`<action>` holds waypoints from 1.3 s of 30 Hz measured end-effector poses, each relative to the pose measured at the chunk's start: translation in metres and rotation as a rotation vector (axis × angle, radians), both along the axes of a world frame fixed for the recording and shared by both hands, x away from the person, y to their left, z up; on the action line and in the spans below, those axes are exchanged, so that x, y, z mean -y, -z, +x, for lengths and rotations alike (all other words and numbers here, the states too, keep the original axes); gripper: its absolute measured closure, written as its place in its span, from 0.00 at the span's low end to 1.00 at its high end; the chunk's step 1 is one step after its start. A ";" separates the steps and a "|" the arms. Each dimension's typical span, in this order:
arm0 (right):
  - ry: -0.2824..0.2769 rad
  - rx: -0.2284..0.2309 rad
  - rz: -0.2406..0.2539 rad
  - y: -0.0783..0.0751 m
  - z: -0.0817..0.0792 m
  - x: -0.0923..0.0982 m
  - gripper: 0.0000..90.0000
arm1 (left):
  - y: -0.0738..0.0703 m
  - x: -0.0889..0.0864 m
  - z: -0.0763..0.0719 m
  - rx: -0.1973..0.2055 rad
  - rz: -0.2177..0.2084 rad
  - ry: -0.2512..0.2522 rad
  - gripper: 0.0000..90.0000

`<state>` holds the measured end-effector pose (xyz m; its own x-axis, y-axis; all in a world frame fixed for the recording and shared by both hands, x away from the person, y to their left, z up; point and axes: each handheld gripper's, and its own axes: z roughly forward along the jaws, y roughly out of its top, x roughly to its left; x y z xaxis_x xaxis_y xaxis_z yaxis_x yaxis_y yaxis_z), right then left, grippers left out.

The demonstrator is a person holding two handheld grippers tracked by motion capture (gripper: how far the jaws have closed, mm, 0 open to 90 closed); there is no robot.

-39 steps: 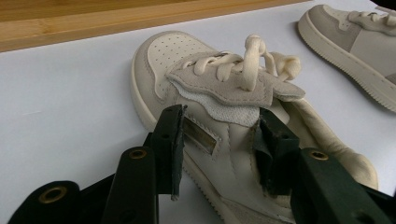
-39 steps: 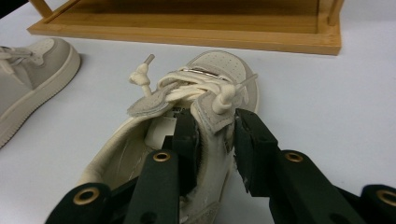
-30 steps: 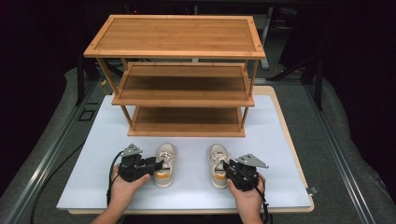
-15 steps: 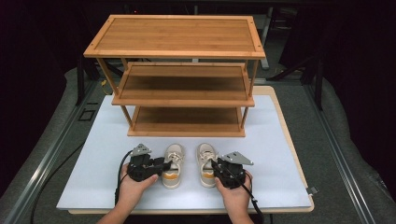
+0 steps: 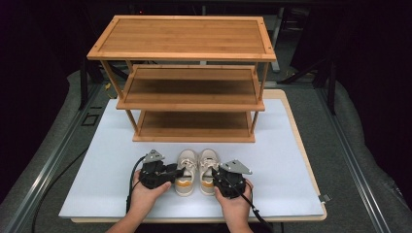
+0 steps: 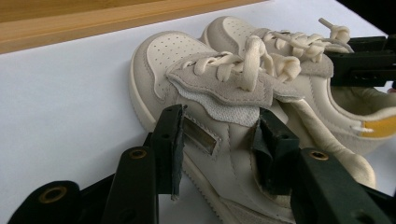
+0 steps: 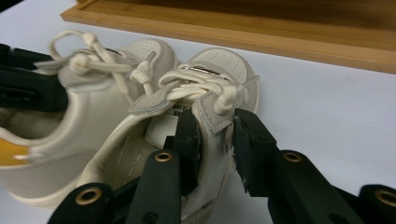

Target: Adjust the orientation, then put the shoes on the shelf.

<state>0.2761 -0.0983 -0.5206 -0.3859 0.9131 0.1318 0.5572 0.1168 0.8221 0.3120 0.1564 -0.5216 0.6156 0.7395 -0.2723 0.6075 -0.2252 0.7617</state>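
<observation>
Both shoes now sit side by side, touching, at the six o'clock edge of the white table mat [image 5: 291, 160]; a second ago they lay apart, one with each hand.

Item 1: left cream leather sneaker with yellow heel patch [image 5: 185, 168], toe toward twelve o'clock. Left black two-jaw gripper [image 5: 176, 172] reaches in from nine o'clock; in its own view the jaws are clamped on this shoe's side wall, one outside, one inside the opening (tongue and laces [image 6: 243, 65] just above).

Item 2: right cream leather sneaker of the same pattern [image 5: 209, 167], toe toward twelve o'clock. Right black two-jaw gripper [image 5: 214, 175] comes from three o'clock; its jaws pinch the shoe's outer wall beside the tongue, as the right gripper view shows.

Item 3: three-tier bamboo shoe rack [image 5: 184, 58], at twelve o'clock from the shoes, near but apart, all shelves bare.

Item 4: person's left hand [image 5: 145, 191] and right hand [image 5: 238, 204], each wrapped round its gripper body.
</observation>
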 end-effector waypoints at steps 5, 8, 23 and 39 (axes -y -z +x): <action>-0.009 0.010 -0.023 0.000 -0.003 -0.002 0.79 | 0.000 0.000 0.000 -0.005 -0.001 -0.009 0.63; -0.009 0.013 -0.035 -0.001 -0.004 -0.003 0.79 | 0.001 0.001 -0.002 0.007 0.002 -0.014 0.63; -0.025 -0.006 0.011 -0.001 -0.011 -0.006 0.74 | 0.002 0.000 -0.006 -0.016 -0.039 -0.023 0.60; -0.054 0.020 0.052 -0.004 -0.014 0.005 0.63 | 0.000 -0.008 -0.008 -0.006 -0.083 -0.016 0.56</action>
<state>0.2620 -0.1037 -0.5168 -0.4376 0.8829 0.1703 0.5345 0.1031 0.8389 0.3040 0.1648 -0.5216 0.6020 0.7241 -0.3366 0.6153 -0.1520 0.7735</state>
